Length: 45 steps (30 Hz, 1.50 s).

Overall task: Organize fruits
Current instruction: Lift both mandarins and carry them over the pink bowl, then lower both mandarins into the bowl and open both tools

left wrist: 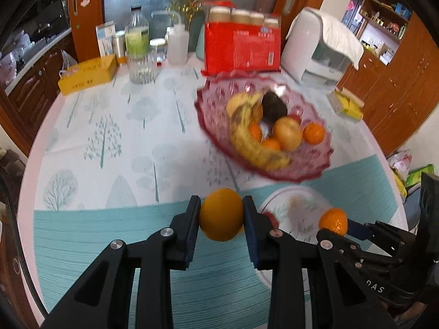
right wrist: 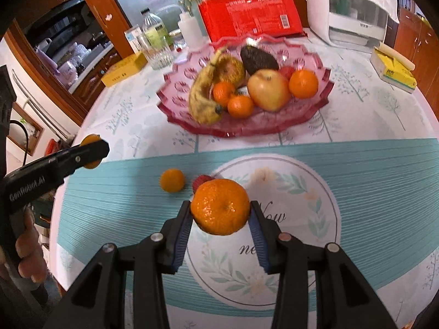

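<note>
Transport step: left gripper [left wrist: 221,216] fingers clamp an orange [left wrist: 221,214]; right gripper [right wrist: 221,211] fingers clamp a mandarin [right wrist: 220,206]. Next: carry both to the pink bowl [right wrist: 315,109], upper centre, and release.

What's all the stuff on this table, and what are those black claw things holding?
Fruit bowl: one, pink glass, middle of the table.
Banana: one, spotted yellow, in the bowl.
Avocado: one, dark, in the bowl.
Apple: one, yellow-red, in the bowl.
Small orange: one, loose on the teal mat.
Strawberry: one, red, beside it, partly hidden.
Red package: one, behind the bowl.
Yellow box: one, far left.
Drinking glass: one, clear, beside that box.
Left claw: black, shut on an orange.
Right claw: black, shut on a mandarin.
</note>
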Available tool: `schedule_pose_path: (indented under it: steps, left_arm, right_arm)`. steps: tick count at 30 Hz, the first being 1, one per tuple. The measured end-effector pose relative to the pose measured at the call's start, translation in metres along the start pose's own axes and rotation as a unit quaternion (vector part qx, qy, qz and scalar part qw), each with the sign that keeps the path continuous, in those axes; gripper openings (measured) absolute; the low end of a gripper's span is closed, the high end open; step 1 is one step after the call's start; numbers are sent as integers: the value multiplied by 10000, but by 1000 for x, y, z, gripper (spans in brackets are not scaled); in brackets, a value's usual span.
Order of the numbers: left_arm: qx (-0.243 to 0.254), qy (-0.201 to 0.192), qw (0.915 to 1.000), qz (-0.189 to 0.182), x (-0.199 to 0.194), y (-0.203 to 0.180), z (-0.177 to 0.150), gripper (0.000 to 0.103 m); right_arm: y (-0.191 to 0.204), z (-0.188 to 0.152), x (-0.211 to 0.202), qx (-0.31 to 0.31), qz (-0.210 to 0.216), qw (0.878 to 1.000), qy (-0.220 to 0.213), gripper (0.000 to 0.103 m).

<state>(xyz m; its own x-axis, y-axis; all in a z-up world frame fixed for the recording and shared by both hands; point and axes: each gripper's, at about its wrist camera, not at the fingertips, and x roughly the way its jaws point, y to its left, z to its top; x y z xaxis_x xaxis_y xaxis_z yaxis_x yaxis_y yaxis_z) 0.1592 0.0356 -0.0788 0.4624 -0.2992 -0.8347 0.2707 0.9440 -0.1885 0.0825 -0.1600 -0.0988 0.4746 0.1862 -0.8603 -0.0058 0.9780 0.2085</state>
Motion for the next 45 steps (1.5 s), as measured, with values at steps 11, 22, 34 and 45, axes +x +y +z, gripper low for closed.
schedule_pose_path:
  steps: [11, 22, 34, 45]
  left_arm:
    - [396, -645, 9968, 270, -53, -28, 81, 29]
    - [728, -1333, 9879, 327, -69, -73, 150, 29]
    - [611, -297, 9968, 411, 63, -91, 135, 29]
    - [307, 392, 9978, 441, 139, -85, 116, 29]
  right_arm:
    - [-1, 78, -87, -270, -66, 9949, -967, 42]
    - [-13, 170, -118, -438, -286, 9836, -1726, 42]
    - [-51, 188, -15, -137, -148, 9963, -832, 42]
    - [-71, 183, 57, -201, -202, 9995, -164, 42]
